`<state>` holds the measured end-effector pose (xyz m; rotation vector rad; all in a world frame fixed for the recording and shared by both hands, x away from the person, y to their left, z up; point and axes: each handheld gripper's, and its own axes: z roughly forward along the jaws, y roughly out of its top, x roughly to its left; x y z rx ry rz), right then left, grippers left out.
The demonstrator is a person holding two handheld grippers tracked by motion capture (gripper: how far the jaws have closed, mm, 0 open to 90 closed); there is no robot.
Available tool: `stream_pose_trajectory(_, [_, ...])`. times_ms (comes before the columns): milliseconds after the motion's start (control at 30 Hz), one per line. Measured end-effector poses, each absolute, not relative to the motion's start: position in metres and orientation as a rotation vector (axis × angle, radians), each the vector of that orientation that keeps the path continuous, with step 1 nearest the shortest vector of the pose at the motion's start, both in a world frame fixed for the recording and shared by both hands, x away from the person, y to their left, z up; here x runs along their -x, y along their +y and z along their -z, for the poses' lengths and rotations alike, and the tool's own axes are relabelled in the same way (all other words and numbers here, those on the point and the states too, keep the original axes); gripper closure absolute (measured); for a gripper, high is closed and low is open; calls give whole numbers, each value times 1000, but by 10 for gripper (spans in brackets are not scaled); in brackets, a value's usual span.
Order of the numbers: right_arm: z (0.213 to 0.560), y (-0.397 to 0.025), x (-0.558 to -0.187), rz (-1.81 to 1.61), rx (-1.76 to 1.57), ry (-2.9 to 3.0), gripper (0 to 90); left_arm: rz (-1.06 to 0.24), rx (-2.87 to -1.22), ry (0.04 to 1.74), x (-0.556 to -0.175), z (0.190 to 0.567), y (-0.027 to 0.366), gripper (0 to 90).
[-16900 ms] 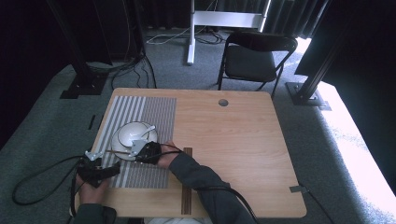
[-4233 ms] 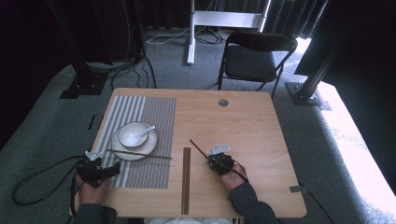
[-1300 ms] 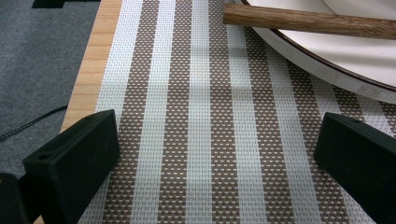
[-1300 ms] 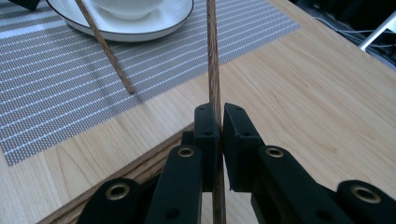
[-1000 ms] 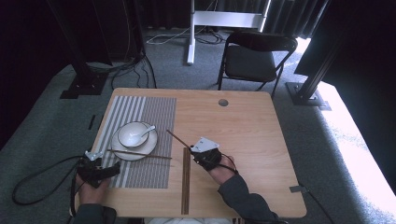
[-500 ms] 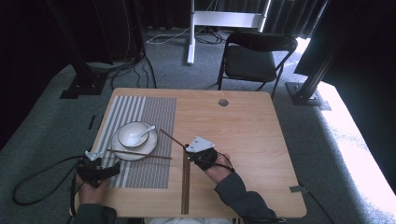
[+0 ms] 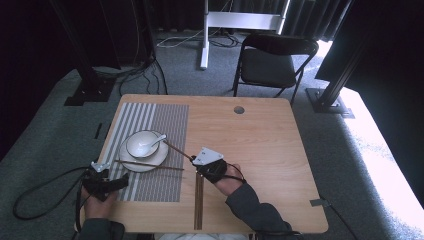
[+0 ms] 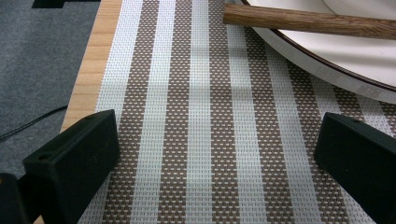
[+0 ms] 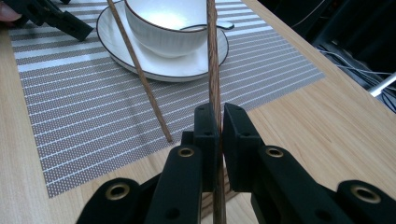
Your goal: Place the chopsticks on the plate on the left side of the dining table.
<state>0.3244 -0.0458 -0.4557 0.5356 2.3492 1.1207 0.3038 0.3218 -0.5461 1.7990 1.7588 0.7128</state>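
— Above the mat's edge, your right gripper [image 9: 217, 122] pinches the second chopstick [image 9: 211, 56], its tip reaching toward the bowl [image 9: 170, 25].

— Risk?

— Swing it low and you could knock the spoon [image 7: 156, 142] or roll the first chopstick [image 7: 150, 164] off the plate [image 7: 131, 161].

— Left gripper [image 7: 102, 184]?

— Jaws spread, empty, resting on the placemat [image 8: 201, 140]; keep it clear.
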Motion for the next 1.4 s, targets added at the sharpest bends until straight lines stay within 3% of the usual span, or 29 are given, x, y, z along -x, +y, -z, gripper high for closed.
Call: stream_pose_trajectory(1400, [457,-11,-319,-1154,-358,2396,843,-713,-1799,1759,-304,546,322,3])
